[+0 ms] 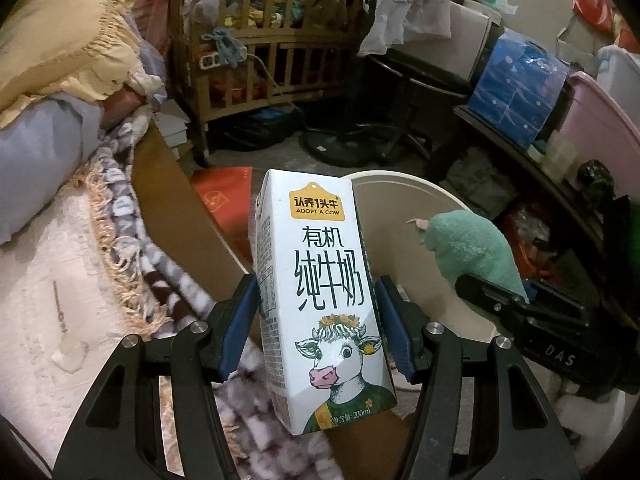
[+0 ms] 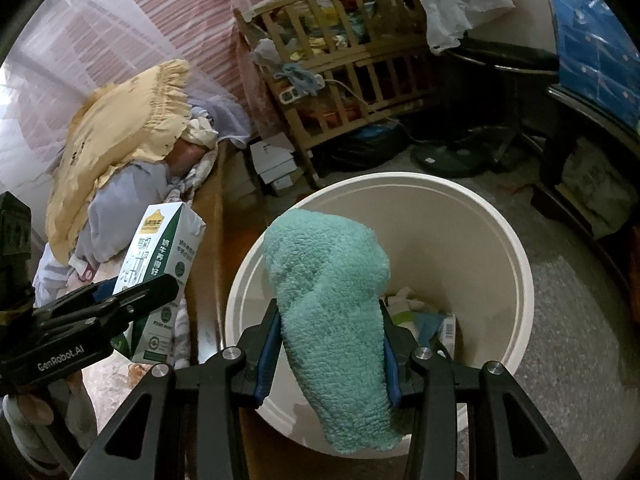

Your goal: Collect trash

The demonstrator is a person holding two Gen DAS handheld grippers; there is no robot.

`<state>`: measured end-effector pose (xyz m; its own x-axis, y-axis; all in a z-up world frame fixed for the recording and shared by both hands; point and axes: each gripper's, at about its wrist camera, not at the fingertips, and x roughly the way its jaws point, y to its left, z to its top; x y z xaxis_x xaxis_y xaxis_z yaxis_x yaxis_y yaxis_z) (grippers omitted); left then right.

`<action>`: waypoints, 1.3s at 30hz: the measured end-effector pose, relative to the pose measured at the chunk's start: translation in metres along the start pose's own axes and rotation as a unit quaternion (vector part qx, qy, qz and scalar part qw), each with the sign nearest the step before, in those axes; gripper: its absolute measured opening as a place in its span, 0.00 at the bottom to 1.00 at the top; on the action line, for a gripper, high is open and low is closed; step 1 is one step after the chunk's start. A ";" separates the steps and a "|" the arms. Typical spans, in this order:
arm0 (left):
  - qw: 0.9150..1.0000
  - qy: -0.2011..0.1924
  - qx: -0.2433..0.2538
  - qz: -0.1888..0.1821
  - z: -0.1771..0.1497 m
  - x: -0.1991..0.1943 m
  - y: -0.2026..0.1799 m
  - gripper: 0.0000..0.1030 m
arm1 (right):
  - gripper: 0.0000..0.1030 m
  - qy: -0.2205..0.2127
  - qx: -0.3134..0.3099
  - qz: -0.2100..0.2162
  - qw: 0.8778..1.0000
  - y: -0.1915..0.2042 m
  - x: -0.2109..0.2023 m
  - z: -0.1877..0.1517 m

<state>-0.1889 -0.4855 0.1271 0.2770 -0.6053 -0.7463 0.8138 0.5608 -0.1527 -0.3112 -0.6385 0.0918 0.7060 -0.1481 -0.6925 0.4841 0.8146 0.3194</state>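
Observation:
My left gripper (image 1: 316, 328) is shut on a white milk carton (image 1: 320, 300) with a cow picture, held upright over the bed edge, left of the bin. The carton also shows in the right wrist view (image 2: 160, 280). My right gripper (image 2: 328, 344) is shut on a teal fluffy sock (image 2: 332, 304), held above the round cream trash bin (image 2: 516, 280). The sock also shows in the left wrist view (image 1: 472, 252), over the bin (image 1: 400, 188). Several pieces of trash (image 2: 432, 320) lie at the bin's bottom.
A bed with a fringed blanket (image 1: 132, 264), a yellow pillow (image 1: 68, 48) and bedding is at the left. A wooden crib (image 1: 264, 40) full of clothes stands behind. A fan base (image 1: 340, 144), dark shelves (image 1: 532, 152) and blue packages (image 1: 520, 84) are at the right.

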 end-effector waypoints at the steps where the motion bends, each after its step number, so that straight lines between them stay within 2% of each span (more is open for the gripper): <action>1: 1.000 0.000 0.001 -0.001 0.001 0.002 -0.002 0.56 | 0.40 0.001 0.002 -0.001 1.000 -0.001 0.001 0.000; 11: 1.000 0.006 -0.007 -0.022 0.006 0.018 -0.008 0.57 | 0.40 0.008 0.012 -0.011 1.000 -0.011 0.006 0.001; 18: 0.998 -0.003 -0.028 -0.057 0.009 0.021 -0.008 0.58 | 0.45 -0.003 0.028 -0.023 0.999 -0.015 0.004 0.002; 22: 0.997 -0.011 -0.031 -0.065 0.008 0.017 -0.005 0.64 | 0.47 -0.008 0.028 -0.032 0.999 -0.016 0.000 0.002; 28: 0.999 -0.015 -0.021 -0.048 -0.002 -0.002 -0.002 0.65 | 0.47 -0.010 0.018 -0.026 0.999 -0.007 -0.008 -0.002; 35: 0.998 -0.054 -0.005 0.013 -0.022 -0.046 0.003 0.65 | 0.47 -0.053 -0.048 -0.066 0.995 0.032 -0.033 -0.007; 39: 0.997 -0.073 -0.006 0.014 -0.033 -0.070 0.009 0.65 | 0.48 -0.080 -0.068 -0.076 0.992 0.052 -0.050 -0.011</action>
<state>-0.2173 -0.4195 0.1566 0.3713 -0.6653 -0.6477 0.7987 0.5847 -0.1426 -0.3265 -0.5828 0.1360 0.7084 -0.3526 -0.6114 0.5244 0.8427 0.1216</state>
